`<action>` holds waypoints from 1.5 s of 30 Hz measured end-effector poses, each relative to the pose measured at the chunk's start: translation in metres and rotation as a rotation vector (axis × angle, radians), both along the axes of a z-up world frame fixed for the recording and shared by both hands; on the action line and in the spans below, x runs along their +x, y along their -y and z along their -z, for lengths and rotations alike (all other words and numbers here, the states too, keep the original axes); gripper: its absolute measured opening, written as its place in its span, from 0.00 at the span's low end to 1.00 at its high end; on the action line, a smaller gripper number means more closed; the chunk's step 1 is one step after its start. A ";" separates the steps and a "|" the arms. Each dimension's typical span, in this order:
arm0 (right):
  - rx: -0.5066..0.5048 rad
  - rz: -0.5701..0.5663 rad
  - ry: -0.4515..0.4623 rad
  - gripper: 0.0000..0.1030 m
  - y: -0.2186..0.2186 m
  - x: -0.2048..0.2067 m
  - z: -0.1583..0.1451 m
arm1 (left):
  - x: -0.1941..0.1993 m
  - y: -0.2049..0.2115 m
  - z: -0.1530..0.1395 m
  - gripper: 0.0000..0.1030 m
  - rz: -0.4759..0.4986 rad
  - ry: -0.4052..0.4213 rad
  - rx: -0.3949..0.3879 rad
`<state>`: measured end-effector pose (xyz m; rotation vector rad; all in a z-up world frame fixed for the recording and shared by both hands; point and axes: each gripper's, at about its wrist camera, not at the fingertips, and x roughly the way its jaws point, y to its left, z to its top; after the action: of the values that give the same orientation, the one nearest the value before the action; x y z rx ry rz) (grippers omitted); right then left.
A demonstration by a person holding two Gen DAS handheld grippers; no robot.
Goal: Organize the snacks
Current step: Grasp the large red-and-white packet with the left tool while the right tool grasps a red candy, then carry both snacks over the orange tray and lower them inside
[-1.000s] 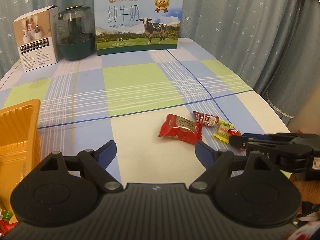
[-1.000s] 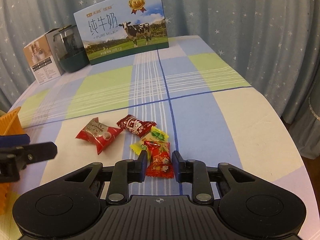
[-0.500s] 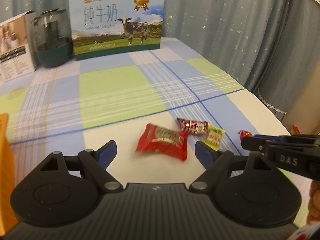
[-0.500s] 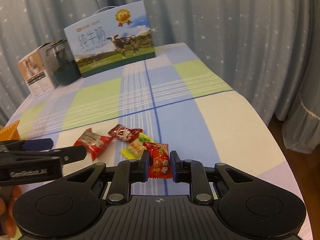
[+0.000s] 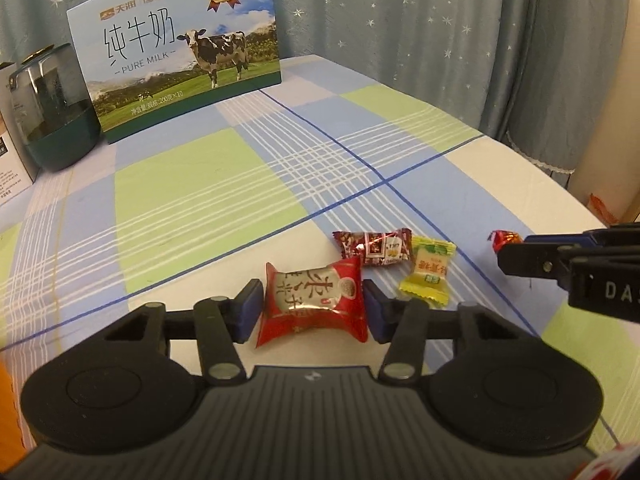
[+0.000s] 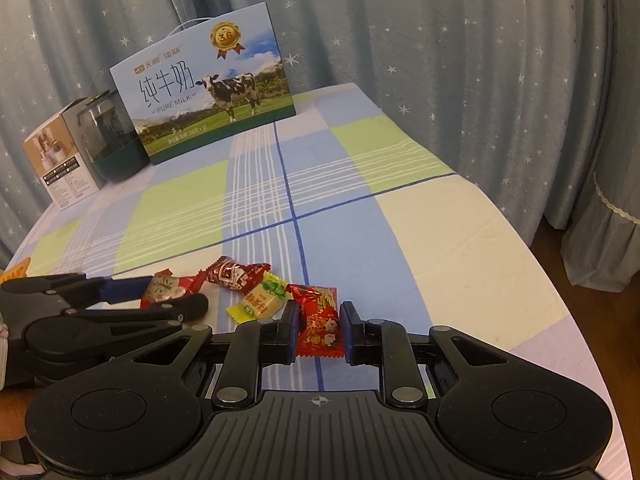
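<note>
A red and white snack packet (image 5: 314,300) lies on the checked tablecloth between the blue pads of my left gripper (image 5: 312,310). The jaws are closing and the pads touch its two side edges. Just beyond it lie a dark red candy (image 5: 374,246) and a yellow candy (image 5: 428,272). My right gripper (image 6: 319,328) is shut on a small red candy (image 6: 320,320), held just off the cloth to the right of the yellow candy (image 6: 260,300). From the left wrist view that right gripper (image 5: 516,246) enters at the right edge.
A milk gift box (image 5: 180,52) stands at the table's far end beside a dark green jar (image 5: 52,120) and a white carton (image 6: 60,164). An orange tray corner (image 6: 16,270) shows at the left. The table's rounded edge (image 6: 532,240) and curtains lie to the right.
My left gripper has moved right and down over the red and white packet, and its jaws have narrowed around it. The orange tray has left its view. The right gripper still grips the red candy.
</note>
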<state>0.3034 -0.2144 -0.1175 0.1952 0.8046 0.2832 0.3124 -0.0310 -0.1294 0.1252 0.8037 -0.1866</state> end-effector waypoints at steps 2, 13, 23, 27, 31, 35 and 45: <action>0.002 -0.002 0.003 0.21 -0.001 0.000 -0.001 | -0.005 0.000 -0.001 0.42 0.002 -0.004 0.001; -0.006 -0.024 0.016 0.21 -0.005 -0.019 -0.009 | -0.067 -0.008 -0.025 0.40 -0.073 0.025 -0.042; -0.020 -0.048 0.020 0.21 -0.021 -0.088 -0.022 | -0.130 -0.032 -0.057 0.40 -0.144 0.030 -0.088; -0.027 -0.053 0.016 0.21 -0.027 -0.118 -0.028 | -0.156 -0.038 -0.069 0.40 -0.156 0.035 -0.089; -0.028 -0.053 0.012 0.21 -0.030 -0.148 -0.037 | -0.181 -0.044 -0.082 0.40 -0.164 0.045 -0.095; -0.034 -0.068 0.017 0.21 -0.035 -0.173 -0.049 | -0.203 -0.050 -0.094 0.40 -0.174 0.054 -0.107; -0.047 -0.125 0.061 0.21 -0.055 -0.213 -0.077 | -0.245 -0.065 -0.120 0.40 -0.190 0.085 -0.098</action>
<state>0.0907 -0.1593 -0.0402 0.0919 0.7634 0.3857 0.0673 0.0341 -0.0094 -0.0361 0.7163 -0.0403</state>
